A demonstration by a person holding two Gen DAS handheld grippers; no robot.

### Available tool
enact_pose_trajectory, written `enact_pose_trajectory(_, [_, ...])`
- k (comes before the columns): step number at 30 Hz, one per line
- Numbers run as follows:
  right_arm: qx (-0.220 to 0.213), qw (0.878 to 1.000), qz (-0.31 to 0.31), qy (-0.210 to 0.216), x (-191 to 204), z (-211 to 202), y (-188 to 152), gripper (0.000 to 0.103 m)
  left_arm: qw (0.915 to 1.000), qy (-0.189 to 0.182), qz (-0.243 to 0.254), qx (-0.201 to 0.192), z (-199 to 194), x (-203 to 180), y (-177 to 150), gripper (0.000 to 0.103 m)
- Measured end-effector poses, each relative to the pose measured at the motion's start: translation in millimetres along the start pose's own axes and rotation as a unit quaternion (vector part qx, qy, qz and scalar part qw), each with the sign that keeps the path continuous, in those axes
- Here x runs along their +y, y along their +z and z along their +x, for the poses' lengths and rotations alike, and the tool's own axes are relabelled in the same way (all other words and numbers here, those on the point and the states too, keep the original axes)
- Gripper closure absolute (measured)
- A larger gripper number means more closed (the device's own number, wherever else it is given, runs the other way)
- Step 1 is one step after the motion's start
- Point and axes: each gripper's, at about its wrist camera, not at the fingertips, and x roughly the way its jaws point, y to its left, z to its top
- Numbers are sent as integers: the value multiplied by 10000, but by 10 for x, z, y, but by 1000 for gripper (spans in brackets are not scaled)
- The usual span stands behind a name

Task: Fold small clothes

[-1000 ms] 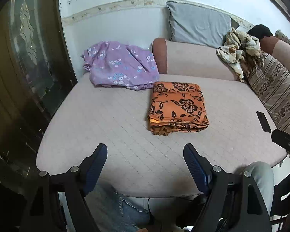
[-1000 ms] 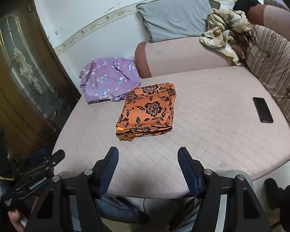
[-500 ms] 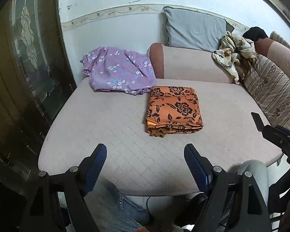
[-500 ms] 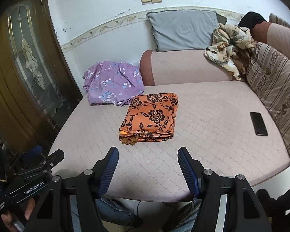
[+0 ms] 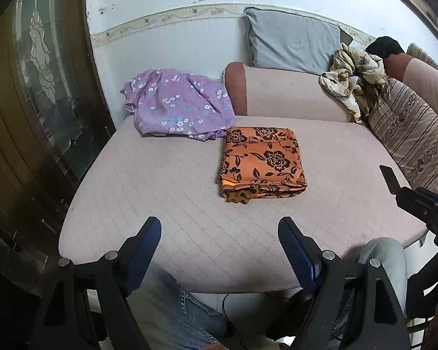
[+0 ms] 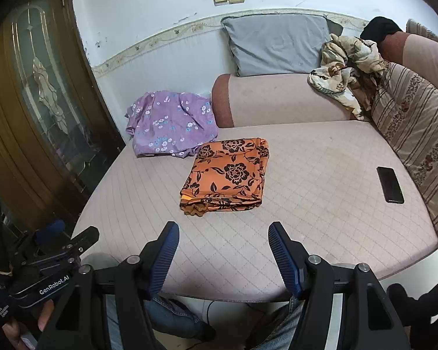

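Note:
An orange cloth with black flowers (image 5: 262,163) (image 6: 227,176) lies folded in a neat rectangle on the pink quilted sofa seat (image 5: 175,198) (image 6: 321,192). Behind it to the left a purple flowered garment (image 5: 178,108) (image 6: 172,122) lies crumpled at the seat's back corner. A beige patterned garment (image 5: 353,78) (image 6: 347,67) is bunched on the backrest at the right. My left gripper (image 5: 219,233) hovers open over the seat's front edge, nothing between its fingers. My right gripper (image 6: 222,237) is likewise open and empty, short of the orange cloth.
A black phone (image 6: 389,185) lies on the seat's right side beside a striped cushion (image 6: 417,134). A grey pillow (image 5: 292,43) leans on the wall. A wooden door with glass (image 5: 38,87) stands left. The person's jeans-clad knees (image 5: 172,315) are below the seat edge.
Both views have pulled back slightly from the sofa and risen a little, so more wall shows. The cloths have not moved and both grippers stay open.

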Motion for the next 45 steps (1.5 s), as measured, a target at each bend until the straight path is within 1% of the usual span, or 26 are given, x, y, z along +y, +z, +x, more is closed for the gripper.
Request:
enact_pose_trajectory(11, [54,10000,17,-29,-33,97,8,36,9999,8,64,127,102,30,24,20])
enact_pose_trajectory(34, [284,9996,39,-38,-45,397,63,36,9993,66,-15,358,422,114,61,20])
enact_pose_trajectory(45, [404,9991,78,-38,-73,582,78,36,9990,-14,3,452,582,95,75,20])
